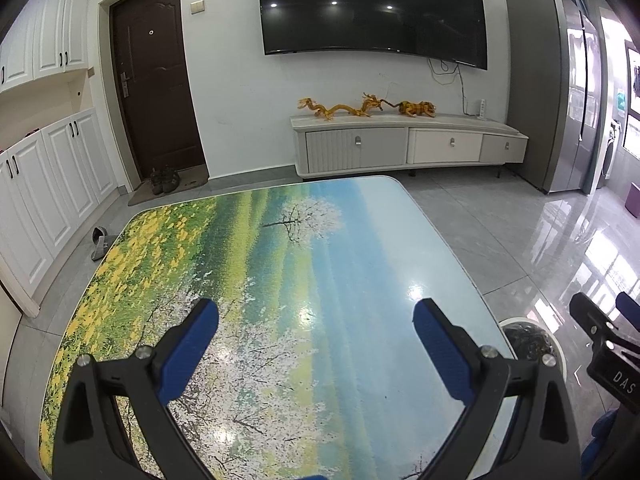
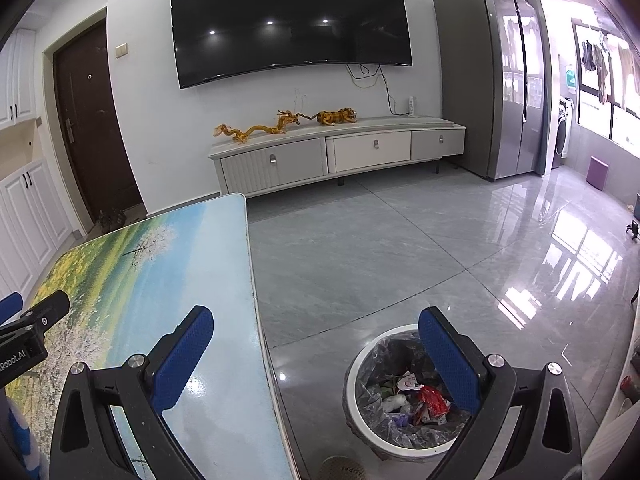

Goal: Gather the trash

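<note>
A round white trash bin (image 2: 352, 392) with a clear liner stands on the floor just right of the table; it holds a red wrapper (image 2: 432, 398), white paper scraps and other litter. Its rim also peeks out past the table's right edge in the left wrist view, trash bin (image 1: 528, 334). My right gripper (image 2: 316, 330) hangs open above the table's right edge and the bin, nothing between its blue pads. My left gripper (image 1: 316, 318) is open over the landscape-printed table (image 1: 280, 264), also holding nothing. Each gripper's tip shows in the other's view: right gripper (image 1: 604, 316), left gripper (image 2: 36, 312).
The table (image 2: 168, 264) has a picture of trees and yellow flowers on its top. Beyond it are grey floor tiles, a low TV cabinet (image 2: 332, 152) with orange figurines, a wall TV (image 2: 292, 24), a grey fridge (image 2: 492, 76), a dark door (image 1: 154, 80) and white cupboards (image 1: 52, 184).
</note>
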